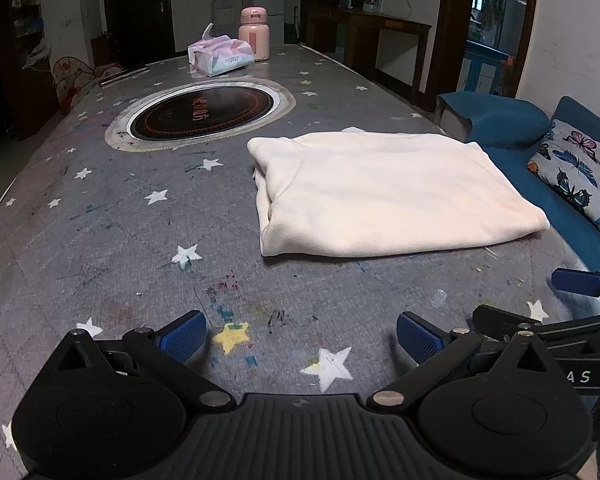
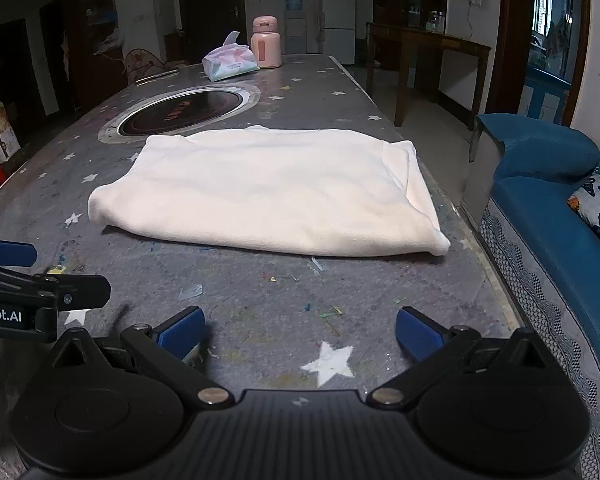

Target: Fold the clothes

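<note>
The cream garment (image 2: 276, 188) lies on the grey star-patterned table (image 2: 260, 304), already gathered into a thick, roughly rectangular bundle with several layers showing at its edges, and set toward the table's right side, close to the edge that borders the blue sofa (image 2: 540, 200). Neither tool touches it: the left gripper (image 1: 302, 338) and the right gripper (image 2: 300, 332) both hover over bare tabletop on the near side of the cloth, each with its blue-padded jaws spread wide and nothing between them. Judging from how compact the bundle is, the folding looks largely done, and this seems a pause between folds or at the end; if one more fold is wanted, the next move would call for both grippers to reach forward, pinch the near edge at its two corners and carry it over toward the far edge without dragging the layers apart. The two grippers sit close beside each other, the right one's arm showing at the edge of the left wrist view, so they would need to spread apart first. Beyond the garment a round black cooktop (image 1: 202, 110) is sunk into the table, just past the cloth's far edge; farther back stand a tissue pack (image 1: 220, 56) and a pink flask (image 1: 254, 34), well clear of the work.
</note>
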Demonstrator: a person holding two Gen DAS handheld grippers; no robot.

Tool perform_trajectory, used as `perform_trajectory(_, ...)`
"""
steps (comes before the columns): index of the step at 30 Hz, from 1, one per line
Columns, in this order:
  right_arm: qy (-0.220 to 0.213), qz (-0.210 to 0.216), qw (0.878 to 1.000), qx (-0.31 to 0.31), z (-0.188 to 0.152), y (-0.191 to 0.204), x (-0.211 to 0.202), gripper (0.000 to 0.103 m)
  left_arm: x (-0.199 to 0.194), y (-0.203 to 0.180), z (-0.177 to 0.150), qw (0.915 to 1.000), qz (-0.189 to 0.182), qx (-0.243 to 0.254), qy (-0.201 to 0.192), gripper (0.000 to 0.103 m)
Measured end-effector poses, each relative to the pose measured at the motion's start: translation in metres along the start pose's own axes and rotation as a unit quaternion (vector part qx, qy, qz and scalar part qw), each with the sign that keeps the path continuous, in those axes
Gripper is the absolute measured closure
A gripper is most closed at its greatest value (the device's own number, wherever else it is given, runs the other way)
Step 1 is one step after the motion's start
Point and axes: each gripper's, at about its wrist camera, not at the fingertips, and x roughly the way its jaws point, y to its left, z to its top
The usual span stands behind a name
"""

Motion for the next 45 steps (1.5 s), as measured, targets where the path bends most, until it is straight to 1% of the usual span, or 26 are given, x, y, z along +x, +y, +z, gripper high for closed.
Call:
perform_trajectory(17, -0.001, 0.002, 1.000, -0.004, -0.005, 0.004, -0.003, 0.000, -0.007, -0.001, -0.003, 0.9999, 0.002, 0.003, -0.009, 0.000)
perform_trajectory(45, -0.005, 0.001, 1.000, -0.008, -0.006, 0.007, -0.006, 0.000, -0.011, -0.004, -0.003, 0.9999, 0.004, 0.007, -0.014, 0.000)
